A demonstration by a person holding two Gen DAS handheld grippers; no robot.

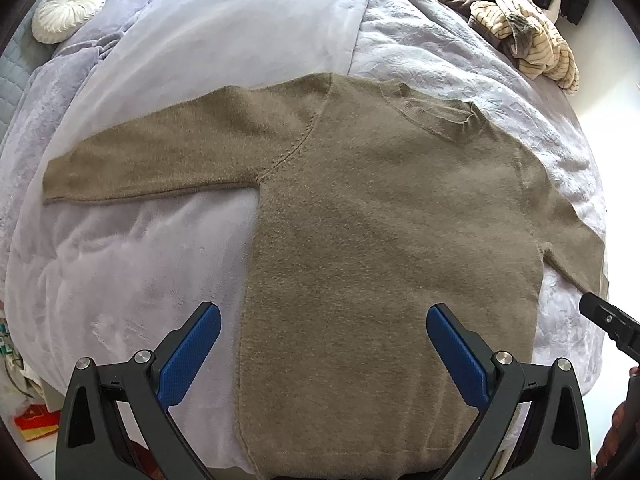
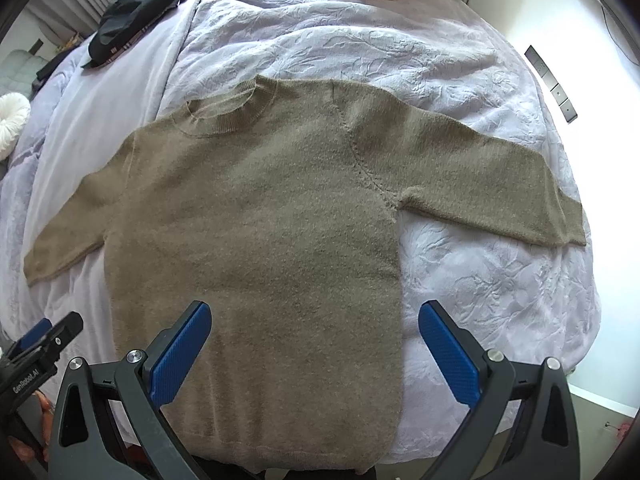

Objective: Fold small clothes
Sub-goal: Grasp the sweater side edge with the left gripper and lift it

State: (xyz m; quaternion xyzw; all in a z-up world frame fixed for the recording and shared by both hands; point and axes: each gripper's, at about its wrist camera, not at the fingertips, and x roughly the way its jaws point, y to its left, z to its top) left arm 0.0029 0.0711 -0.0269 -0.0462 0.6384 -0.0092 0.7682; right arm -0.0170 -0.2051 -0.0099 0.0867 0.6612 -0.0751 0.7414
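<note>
Here the left tool [image 1: 323, 322] and right tool [image 2: 314, 318] hover over the hem, both spread wide, empty; the brown sweater [image 1: 380, 240] lies flat, sleeves outstretched, on the bed [image 1: 140, 260]

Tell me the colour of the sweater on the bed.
The sweater is plain olive-brown, with no pattern. The right wrist view shows it best.

Bright daylight floods both views from the right, blowing the white wall [image 1: 612, 40] to glare; shadows stay soft, focus sharp, fisheye edges bend into black corners.
</note>
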